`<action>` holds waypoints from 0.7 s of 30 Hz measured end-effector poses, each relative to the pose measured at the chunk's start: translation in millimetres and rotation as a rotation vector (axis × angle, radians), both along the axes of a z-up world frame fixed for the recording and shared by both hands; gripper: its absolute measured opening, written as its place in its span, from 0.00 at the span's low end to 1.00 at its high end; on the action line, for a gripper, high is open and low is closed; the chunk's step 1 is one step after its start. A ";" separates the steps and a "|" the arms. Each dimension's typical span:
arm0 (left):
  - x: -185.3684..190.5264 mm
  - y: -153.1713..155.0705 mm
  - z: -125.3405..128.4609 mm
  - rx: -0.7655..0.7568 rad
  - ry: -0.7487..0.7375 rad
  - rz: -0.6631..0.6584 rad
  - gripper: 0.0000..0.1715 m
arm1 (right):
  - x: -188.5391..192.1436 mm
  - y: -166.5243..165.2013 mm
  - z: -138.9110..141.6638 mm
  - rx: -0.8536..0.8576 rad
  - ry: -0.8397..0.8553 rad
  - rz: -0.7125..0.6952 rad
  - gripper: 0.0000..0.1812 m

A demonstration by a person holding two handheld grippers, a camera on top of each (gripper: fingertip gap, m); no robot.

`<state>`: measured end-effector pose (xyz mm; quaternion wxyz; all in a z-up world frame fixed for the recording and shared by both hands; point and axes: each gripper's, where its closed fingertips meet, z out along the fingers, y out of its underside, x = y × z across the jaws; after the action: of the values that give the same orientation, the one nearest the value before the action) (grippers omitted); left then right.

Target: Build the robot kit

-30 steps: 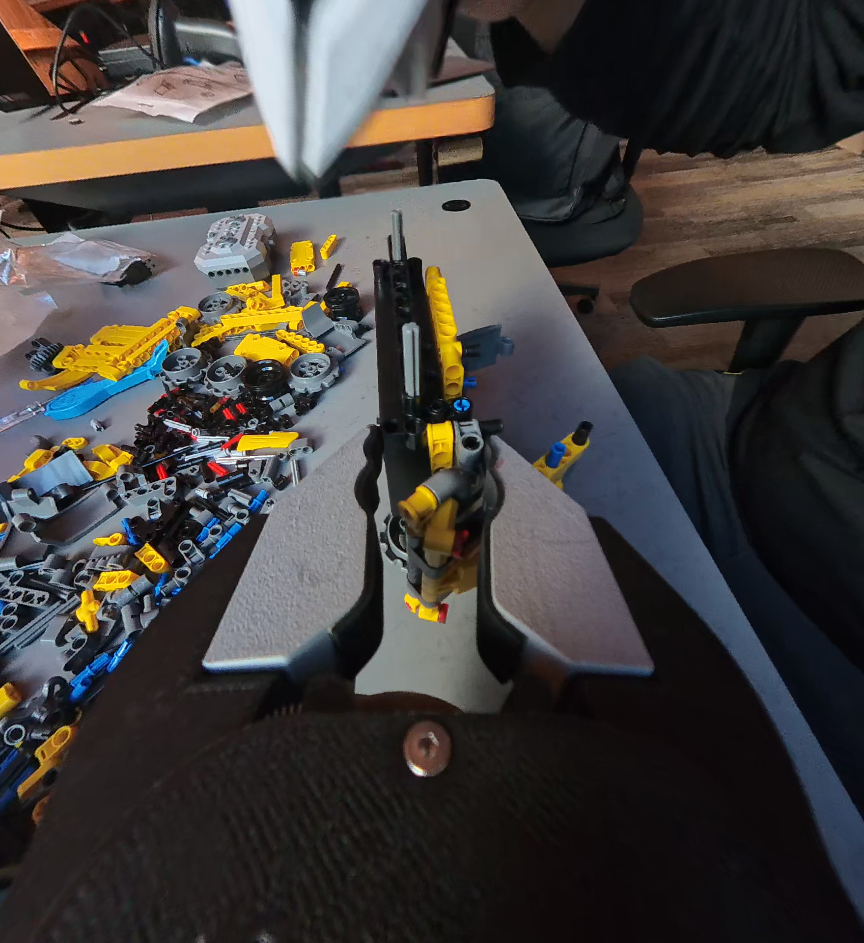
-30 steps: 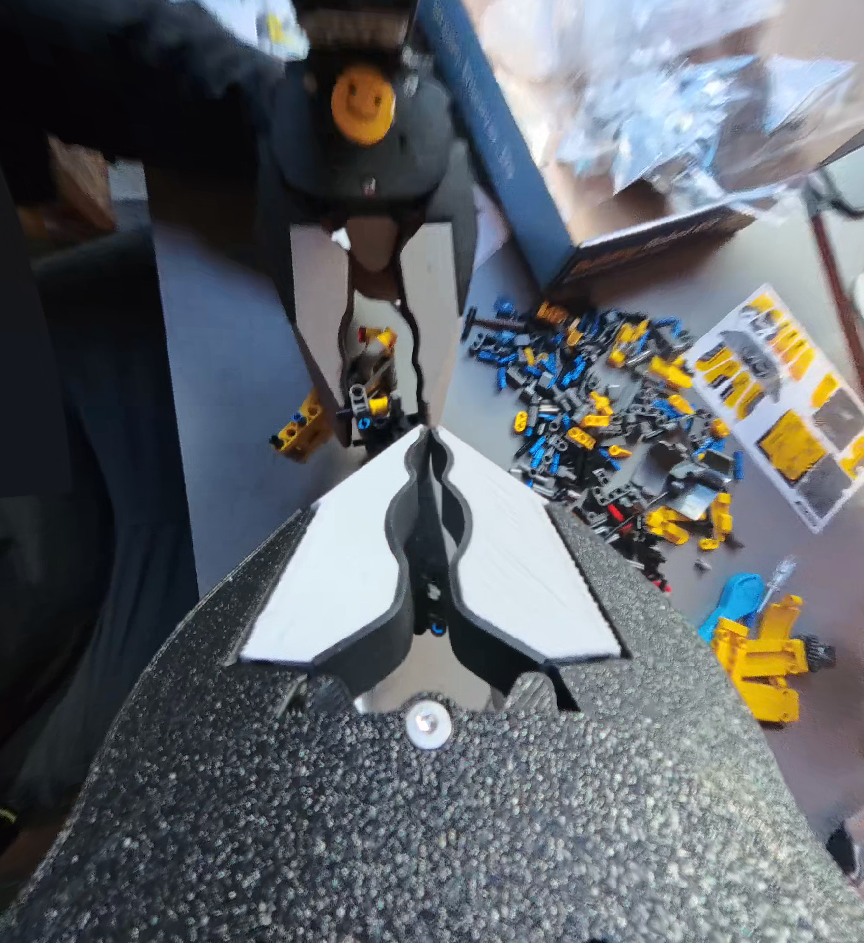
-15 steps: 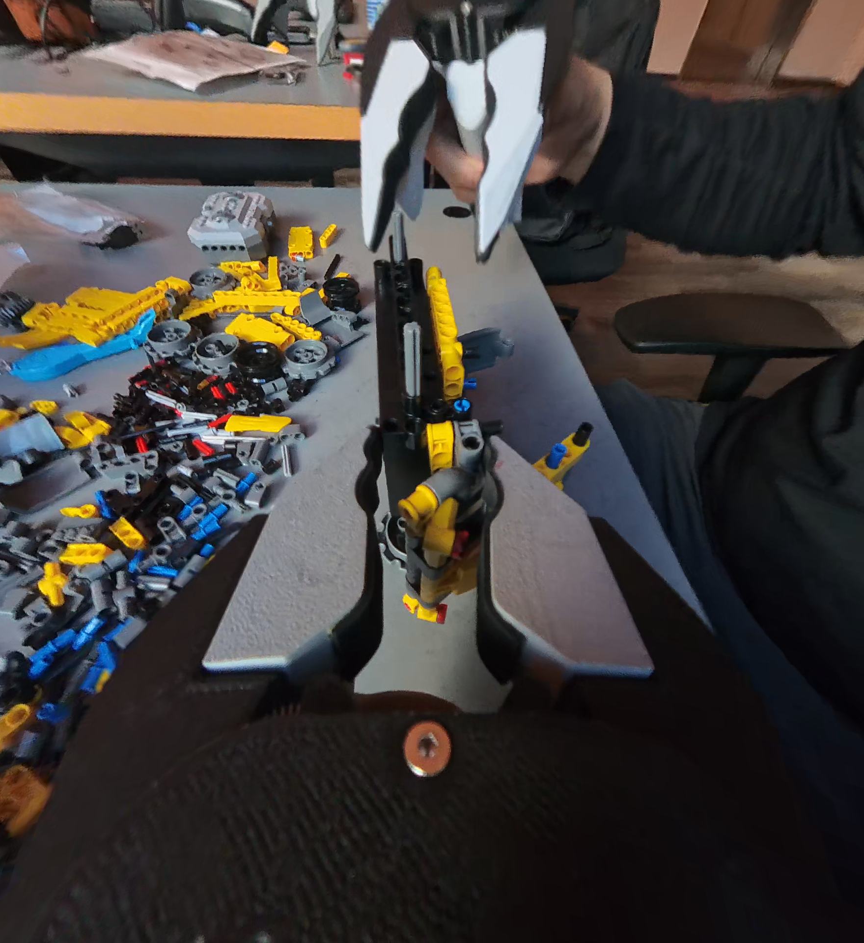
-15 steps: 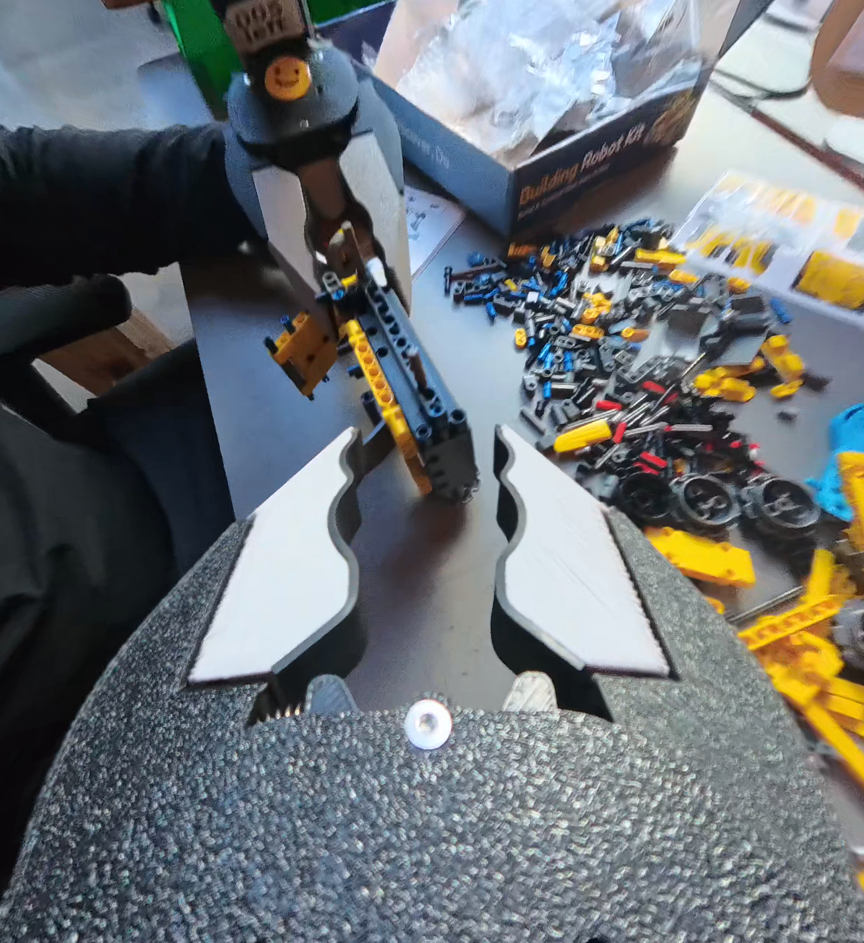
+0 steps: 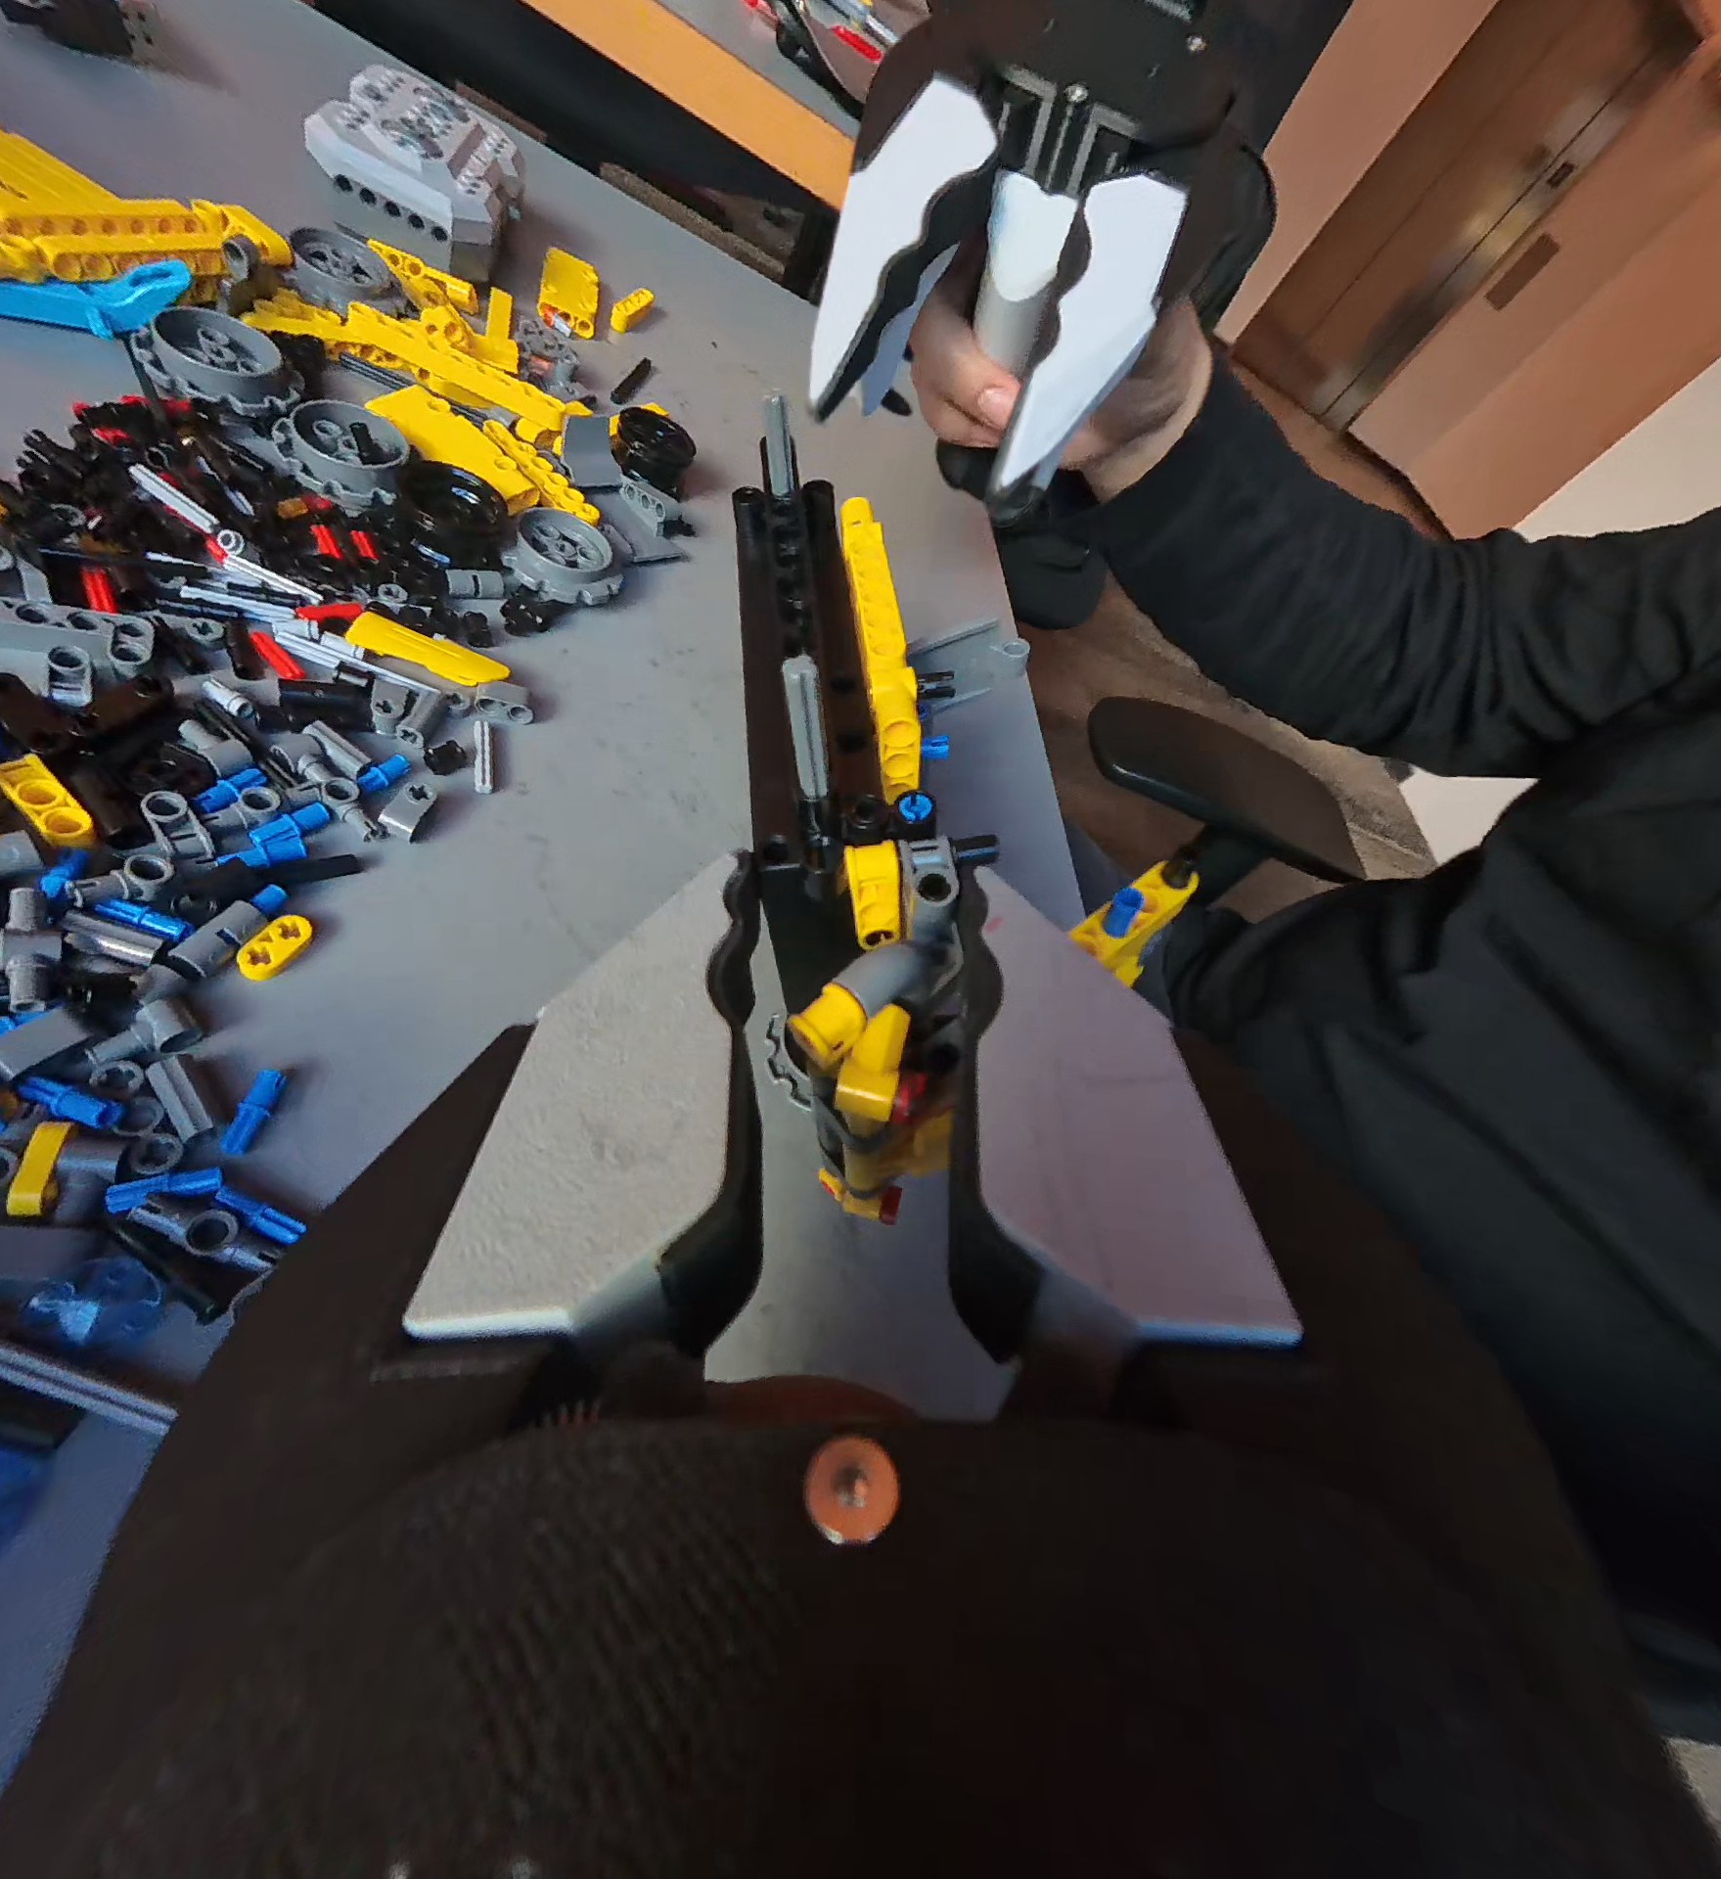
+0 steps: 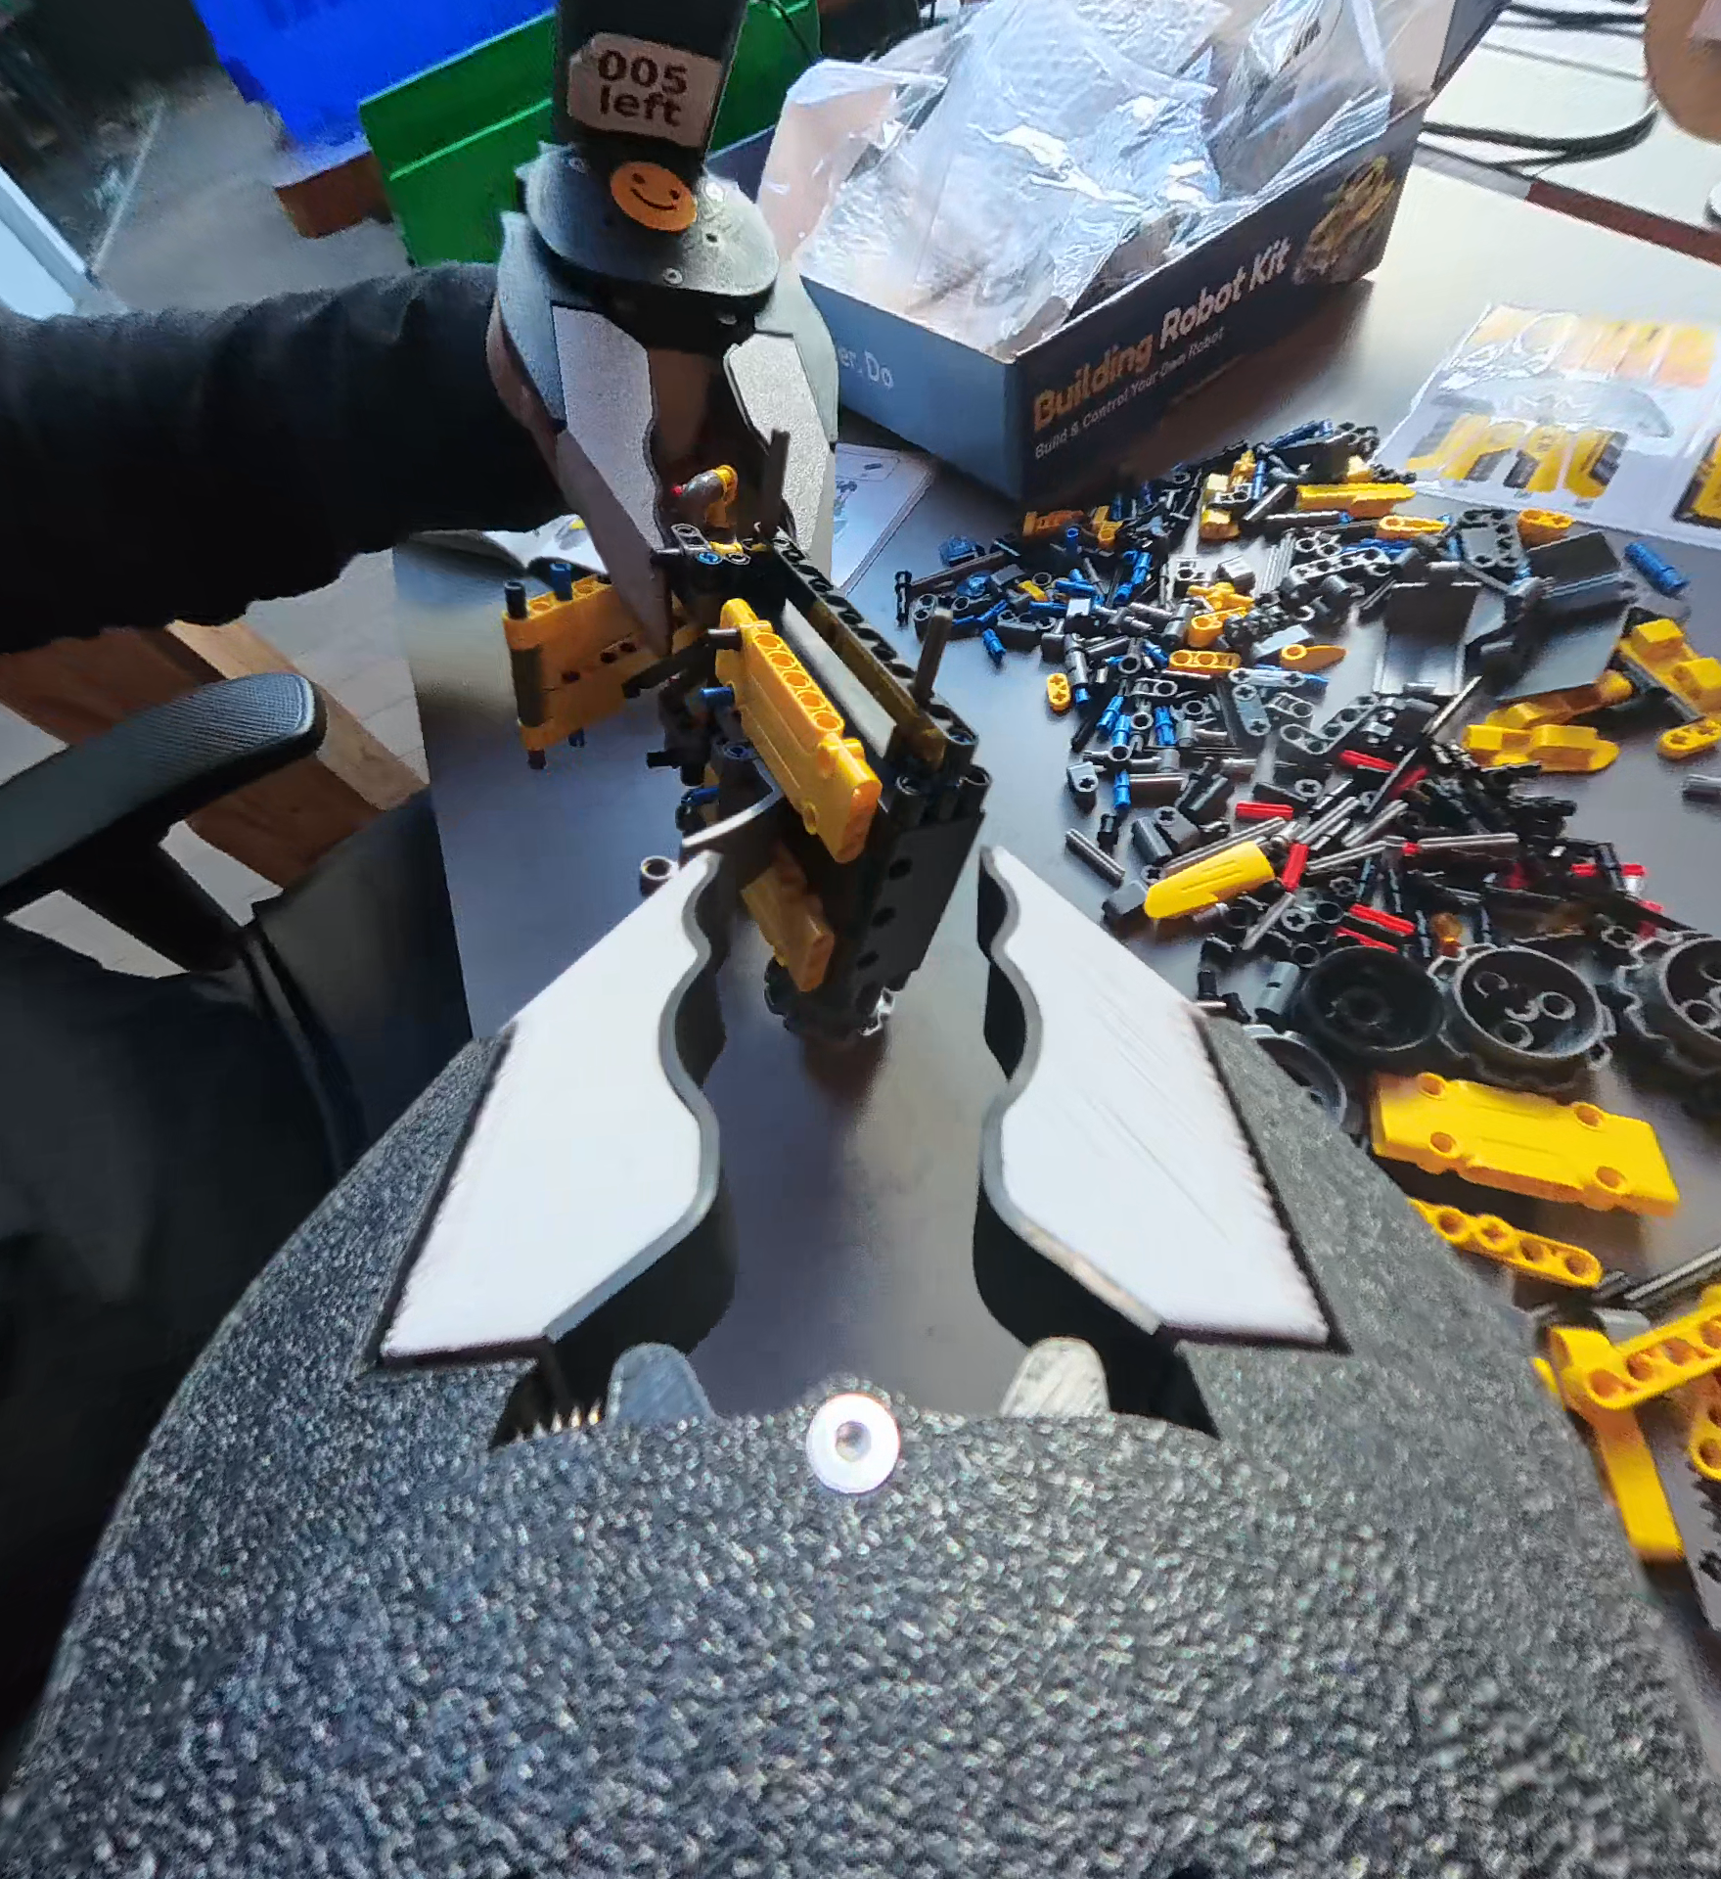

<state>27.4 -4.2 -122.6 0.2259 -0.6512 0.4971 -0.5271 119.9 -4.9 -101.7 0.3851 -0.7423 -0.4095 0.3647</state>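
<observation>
My left gripper (image 5: 851,915) is shut on one end of a long black and yellow brick assembly (image 5: 871,651), which points away from it over the grey table (image 5: 571,874). My right gripper (image 6: 846,874) is open, and the assembly's other end (image 6: 866,895) lies between its fingertips, apart from both fingers. The right gripper also shows in the left wrist view (image 5: 922,437), above the assembly's far end. The left gripper shows in the right wrist view (image 6: 724,569), clamped on the far end.
A wide pile of loose yellow, black, grey and blue parts (image 6: 1344,773) with several wheels (image 6: 1507,1017) covers the table beside the assembly. A small yellow block (image 6: 561,651) sits near the table edge. A box with plastic bags (image 6: 1090,254) stands behind. A chair armrest (image 6: 134,773) is beside the table. About 10 cm separates my left fingertips from my right.
My right gripper has opened and moved in to the assembly's free end, which now lies between its fingers. My left gripper has kept its grip while turning.
</observation>
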 end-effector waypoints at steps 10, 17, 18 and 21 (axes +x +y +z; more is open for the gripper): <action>-0.2 -5.3 -0.9 -0.012 0.017 -0.028 0.20 | 9.0 4.8 11.0 -0.018 -0.043 -0.008 0.21; -2.3 -10.1 0.5 0.051 0.039 -0.049 0.20 | -5.2 8.8 11.1 -0.023 -0.049 0.044 0.00; -2.7 -12.0 1.3 0.072 0.047 -0.056 0.20 | -6.1 9.1 12.2 -0.027 -0.051 0.051 0.00; -3.4 -18.3 3.0 0.173 0.069 -0.079 0.20 | -9.4 3.5 12.4 -0.021 -0.090 0.089 0.04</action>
<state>24.0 -22.5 -119.6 0.2431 -0.6271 0.5734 -0.4678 110.5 -1.3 -89.3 0.3419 -0.7430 -0.4552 0.3520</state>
